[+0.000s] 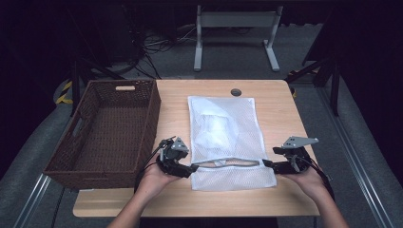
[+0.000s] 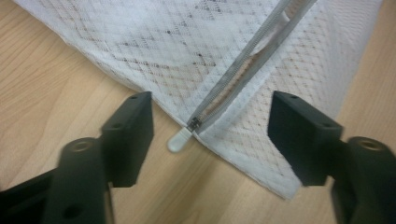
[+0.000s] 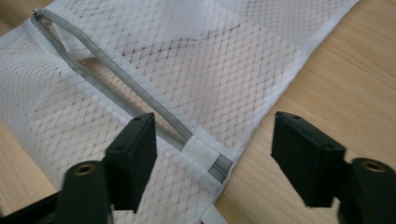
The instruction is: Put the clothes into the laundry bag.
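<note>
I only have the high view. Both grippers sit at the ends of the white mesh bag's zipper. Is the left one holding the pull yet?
Observer: No. In the left gripper view the left gripper is open, with the small white zipper pull tab lying between its jaws, untouched.
Operator: Zipper open or closed?
Observer: Open. The grey zipper gapes along its length, and the slider sits at the end by the left gripper.
Operator: And the right side?
Observer: The right gripper is open too, above the zipper's closed end, where a white fabric tab crosses the zipper on the white mesh laundry bag.
</note>
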